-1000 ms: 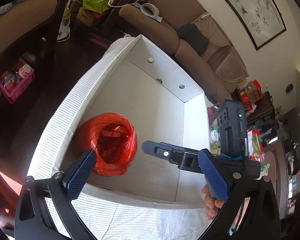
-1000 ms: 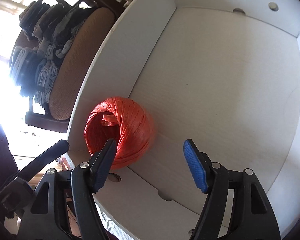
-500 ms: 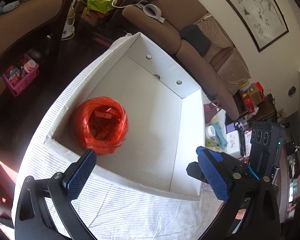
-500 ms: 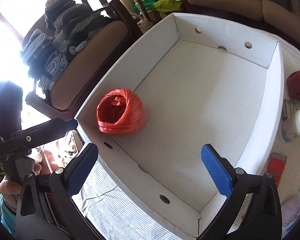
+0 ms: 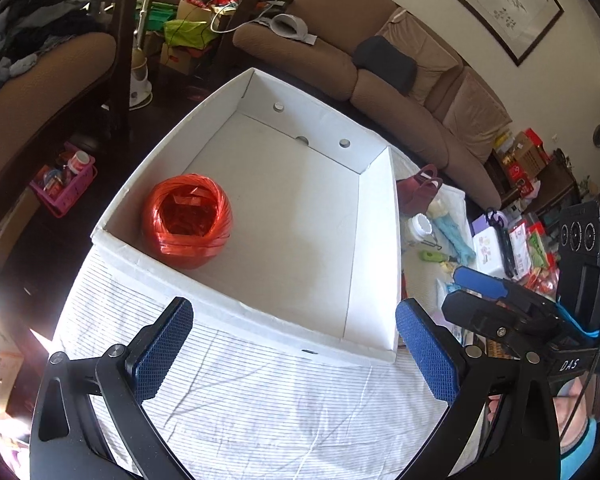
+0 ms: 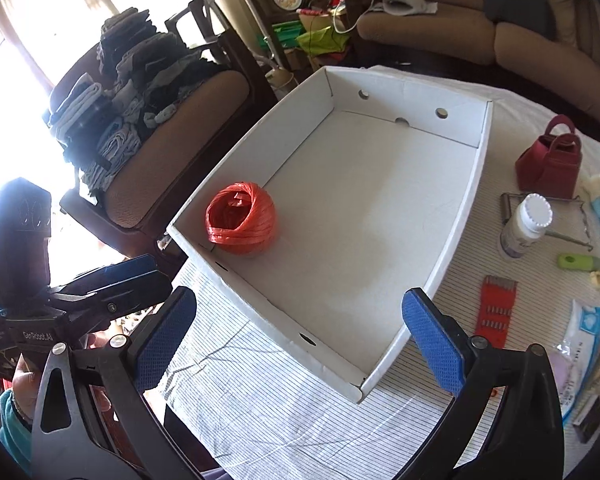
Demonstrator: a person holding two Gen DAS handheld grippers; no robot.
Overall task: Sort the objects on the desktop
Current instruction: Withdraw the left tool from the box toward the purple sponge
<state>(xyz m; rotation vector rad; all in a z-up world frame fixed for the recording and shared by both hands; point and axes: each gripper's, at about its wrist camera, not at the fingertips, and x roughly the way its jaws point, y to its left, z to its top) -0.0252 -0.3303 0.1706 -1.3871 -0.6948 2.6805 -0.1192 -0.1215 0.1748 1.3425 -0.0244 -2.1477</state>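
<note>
A: Nearest to us, the left gripper (image 5: 292, 344) hangs over the striped cloth (image 5: 260, 400), jaws wide apart, nothing between the blue pads.

B: Same on the other side. The right gripper (image 6: 300, 332) has just been opening, and its jaws stand fully apart and empty, near the box's closest corner.

A: And the white box (image 6: 452, 248) sits just beyond them on the cloth, open at the top.

B: There's the red twine ball (image 6: 241, 219), inside the box, tucked into the near left corner, touching or nearly touching the walls there. The remaining floor of the box is bare.

A: Right of the box, on the table, a red card of small tools (image 6: 496, 312), then a green-handled tool (image 6: 580, 261).

B: Further back a white bottle (image 6: 525, 230) lying across a wire frame, and the little maroon handbag (image 6: 550, 162) beyond it.

A: Farthest off, the brown sofa (image 5: 380, 76) and a chair piled with folded clothes (image 6: 120, 92) on the left.
</note>
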